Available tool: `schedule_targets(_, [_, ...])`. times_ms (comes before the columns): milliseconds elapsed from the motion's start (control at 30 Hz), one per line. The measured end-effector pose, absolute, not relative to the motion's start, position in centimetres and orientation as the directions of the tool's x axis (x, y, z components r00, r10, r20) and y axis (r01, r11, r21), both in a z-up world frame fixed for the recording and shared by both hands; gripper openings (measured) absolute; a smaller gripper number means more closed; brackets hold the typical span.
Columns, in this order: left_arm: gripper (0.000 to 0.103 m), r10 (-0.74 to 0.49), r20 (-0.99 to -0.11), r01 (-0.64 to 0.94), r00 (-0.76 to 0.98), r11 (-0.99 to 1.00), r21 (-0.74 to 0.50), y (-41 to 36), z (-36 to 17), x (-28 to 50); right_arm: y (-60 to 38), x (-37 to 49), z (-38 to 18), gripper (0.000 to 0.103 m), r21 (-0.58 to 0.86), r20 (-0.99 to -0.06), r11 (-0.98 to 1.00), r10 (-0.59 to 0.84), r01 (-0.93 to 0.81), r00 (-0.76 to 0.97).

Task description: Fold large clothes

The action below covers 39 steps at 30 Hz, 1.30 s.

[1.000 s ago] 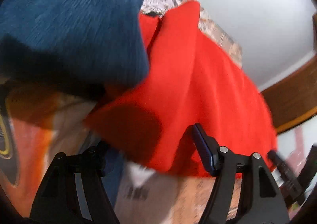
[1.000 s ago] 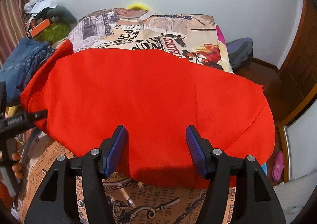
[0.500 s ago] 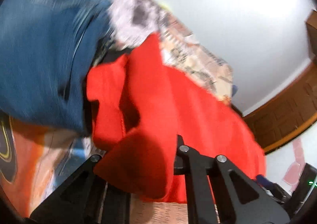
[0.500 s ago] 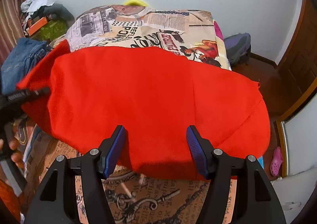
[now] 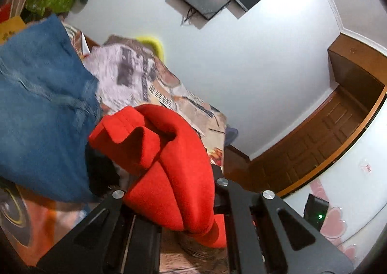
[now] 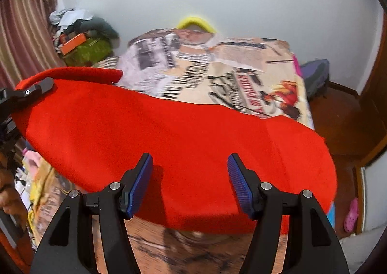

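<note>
The left gripper [image 5: 169, 201] pinches the red cloth [image 6: 181, 143], which hides its pads; the right gripper [image 6: 189, 186] gapes empty above it.

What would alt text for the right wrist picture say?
A large red cloth lies spread over a bed with a newspaper-print cover. The right gripper, its blue-padded fingers open, hovers at the near edge; the left gripper pinches the far-left corner.

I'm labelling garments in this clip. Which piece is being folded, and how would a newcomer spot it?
Start at the bed with the newspaper-print cover. Across its near half lies the red garment, one edge lifted in the left gripper. It is plain bright red, unlike the blue jeans beside it.
</note>
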<state>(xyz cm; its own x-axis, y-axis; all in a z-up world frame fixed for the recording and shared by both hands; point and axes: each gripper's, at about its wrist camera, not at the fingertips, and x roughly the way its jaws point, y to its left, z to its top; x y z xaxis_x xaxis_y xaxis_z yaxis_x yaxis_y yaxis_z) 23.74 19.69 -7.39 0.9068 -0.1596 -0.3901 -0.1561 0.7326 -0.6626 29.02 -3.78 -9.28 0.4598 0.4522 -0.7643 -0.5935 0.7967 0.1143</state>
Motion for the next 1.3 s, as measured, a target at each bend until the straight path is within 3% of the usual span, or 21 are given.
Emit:
schedule_targets(200, [0.007,-0.079,-0.414,-0.214,0.907,0.758,-0.616,23.6,-7.5,22.7,2.1,28.3,-13.6,0.06,0.187,-0.816,0.741,0.483,-0.645,0.318])
schedule_targets(467, [0.007,-0.036,-0.47,-0.251,0.882,0.808,-0.532,23.1,-9.0,24.4,6.5,28.6,-19.7,0.06,0.414,-0.84,0.666,0.541,-0.62,0.02])
schedule_targets(600, [0.007,-0.036,-0.467,-0.221,0.883,0.847,-0.483,20.6,-7.9,26.2,3.9,28.7,-18.0,0.06,0.409,-0.822,0.67,0.566,-0.619,0.07])
schedule_targets(733, [0.007,-0.087,-0.46,-0.167,0.884,0.859,-0.483,17.6,-7.0,28.8,-1.6,29.0,-15.1,0.06,0.278,-0.814,0.737,0.521,-0.616,0.257])
schedule_targets(967, [0.007,-0.271,-0.463,-0.016,0.844,0.85,-0.526,8.2,-8.1,34.4,-13.0,29.9,-12.8,0.06,0.189,-0.81,0.868,0.402,-0.458,0.427])
schedule_targets(1100, [0.007,-0.415,-0.56,0.099,0.717,0.855,-0.508,1.3,-11.9,36.4,-17.4,30.4,-12.9,0.06,0.16,-0.822,0.921,0.324,-0.356,0.468])
schedule_targets(1233, [0.009,-0.434,-0.678,0.1,0.593,0.875,-0.473,-1.2,-17.1,36.3,-19.6,30.3,-13.1,0.06,0.149,-0.83,0.941,0.286,-0.305,0.478])
schedule_targets(1300, [0.01,-0.448,-0.696,0.088,0.561,0.868,-0.488,-0.6,-18.7,35.7,-20.0,30.2,-13.1,0.06,0.145,-0.831,0.943,0.281,-0.3,0.481])
